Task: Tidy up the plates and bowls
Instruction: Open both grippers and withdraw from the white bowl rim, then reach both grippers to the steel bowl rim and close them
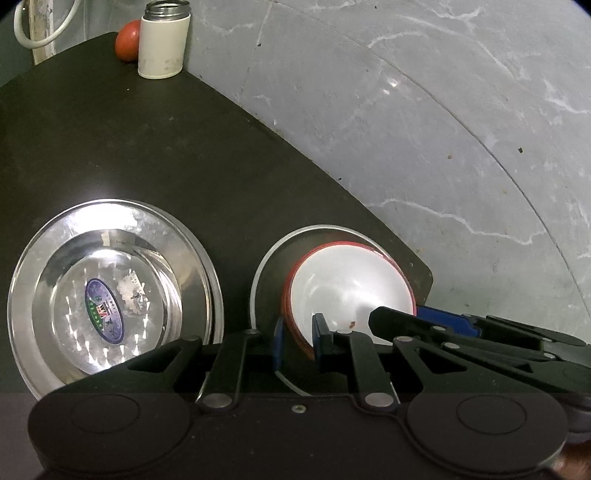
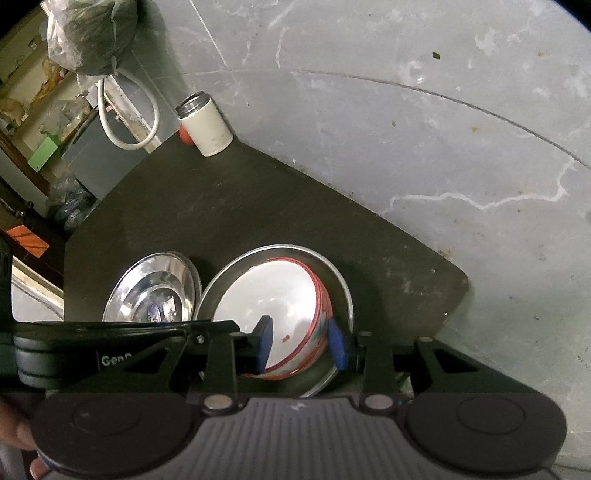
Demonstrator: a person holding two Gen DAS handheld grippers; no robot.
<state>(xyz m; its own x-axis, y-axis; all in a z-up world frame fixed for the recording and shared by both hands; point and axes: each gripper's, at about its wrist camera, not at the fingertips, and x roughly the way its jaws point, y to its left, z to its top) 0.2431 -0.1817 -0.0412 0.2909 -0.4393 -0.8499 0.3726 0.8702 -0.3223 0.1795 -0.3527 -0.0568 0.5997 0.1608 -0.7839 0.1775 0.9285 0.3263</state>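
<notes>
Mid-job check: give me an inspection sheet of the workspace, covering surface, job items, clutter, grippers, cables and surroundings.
Surface: dark table, standing on a grey marbled floor.
Job's things: stack of red-rimmed white bowls sitting in a steel plate; beside it a steel bowl nested in another steel plate.
Clutter: white open-topped canister and a red round object at the far corner.
Grippers: left gripper and right gripper each straddle the bowl stack's rim on opposite sides; jaws not closed on it.
Cables: white hose loop beyond the table.
Surroundings: filled plastic bag and assorted items on the floor.
</notes>
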